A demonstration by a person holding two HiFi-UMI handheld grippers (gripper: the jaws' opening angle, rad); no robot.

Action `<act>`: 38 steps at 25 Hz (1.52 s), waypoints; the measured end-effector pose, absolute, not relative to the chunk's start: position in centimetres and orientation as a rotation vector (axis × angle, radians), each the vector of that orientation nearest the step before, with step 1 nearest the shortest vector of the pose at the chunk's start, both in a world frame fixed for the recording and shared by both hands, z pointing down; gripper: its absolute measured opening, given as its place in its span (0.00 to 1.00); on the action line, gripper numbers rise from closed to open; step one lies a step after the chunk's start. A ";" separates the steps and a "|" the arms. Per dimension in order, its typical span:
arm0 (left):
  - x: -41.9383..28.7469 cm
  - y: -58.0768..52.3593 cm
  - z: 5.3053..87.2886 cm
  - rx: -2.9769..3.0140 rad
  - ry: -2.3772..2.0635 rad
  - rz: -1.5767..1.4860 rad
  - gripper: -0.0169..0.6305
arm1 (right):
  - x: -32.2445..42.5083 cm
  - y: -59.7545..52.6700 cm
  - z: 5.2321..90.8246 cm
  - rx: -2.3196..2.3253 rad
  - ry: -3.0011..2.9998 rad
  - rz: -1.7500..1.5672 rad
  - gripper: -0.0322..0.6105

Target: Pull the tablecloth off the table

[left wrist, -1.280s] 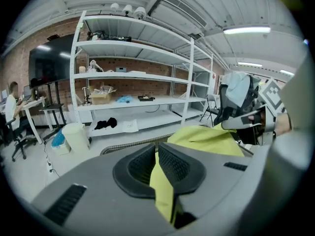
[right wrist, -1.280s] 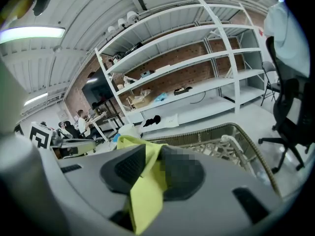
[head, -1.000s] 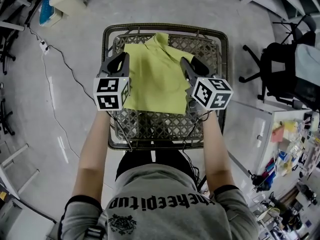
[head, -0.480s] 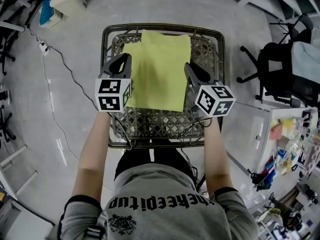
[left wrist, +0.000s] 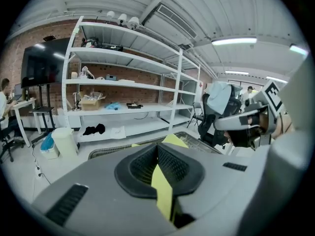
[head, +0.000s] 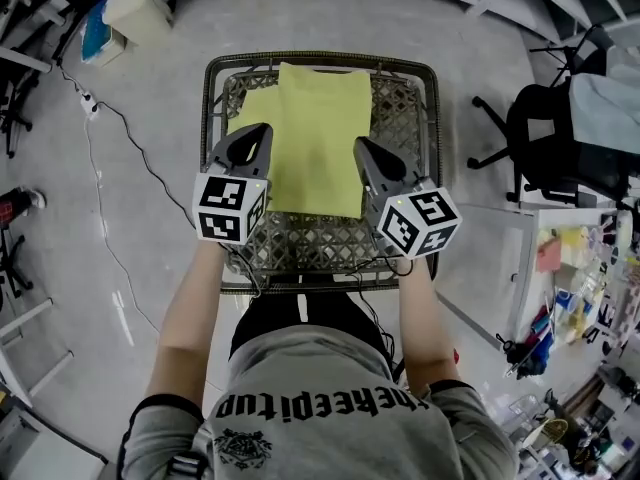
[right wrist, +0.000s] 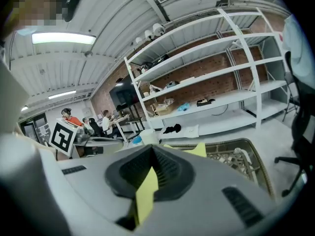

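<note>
Left gripper [head: 258, 134] and right gripper [head: 362, 147] cover clamped tablecloth [head: 315, 128] edges.

Woven wicker table [head: 320, 260], yellow-green tablecloth [head: 315, 138] across its middle

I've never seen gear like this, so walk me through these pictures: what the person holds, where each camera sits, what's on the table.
No robot here: a person holds a left gripper and a right gripper, two-jaw hand tools. One picture comes from a camera on the person's head, looking down. The other two come from cameras riding on each gripper, looking along its jaws. A yellow tablecloth lies on a woven table. Both pairs of jaws are shut on the tablecloth's two sides; each gripper view shows a yellow strip pinched between them.
</note>
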State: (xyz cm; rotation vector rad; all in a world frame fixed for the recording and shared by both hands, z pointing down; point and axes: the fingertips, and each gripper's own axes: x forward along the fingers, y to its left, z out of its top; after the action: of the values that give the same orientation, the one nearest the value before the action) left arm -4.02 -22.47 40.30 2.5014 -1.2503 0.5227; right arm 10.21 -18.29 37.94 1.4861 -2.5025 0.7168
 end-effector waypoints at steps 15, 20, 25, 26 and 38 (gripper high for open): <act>-0.9 -15.6 32.8 2.664 -1.161 0.338 0.05 | 6.1 -12.3 31.3 1.322 -2.651 0.504 0.07; -0.1 -13.8 30.4 2.707 -1.143 0.277 0.05 | 5.0 -10.5 29.0 1.262 -2.712 0.426 0.07; 0.5 -12.0 28.5 2.743 -1.126 0.230 0.05 | 4.5 -9.0 27.1 1.213 -2.754 0.350 0.07; 0.6 -11.6 28.2 2.743 -1.121 0.218 0.05 | 4.5 -8.7 26.8 1.206 -2.761 0.338 0.07; 1.7 -7.5 25.3 2.778 -1.104 0.132 0.05 | 5.0 -5.7 24.6 1.162 -2.830 0.257 0.07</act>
State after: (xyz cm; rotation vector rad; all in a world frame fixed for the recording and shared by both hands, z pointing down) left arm 1.72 -7.49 25.30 2.7783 -1.1042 0.1324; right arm 5.00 -5.71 24.61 1.1622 -2.8304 0.2573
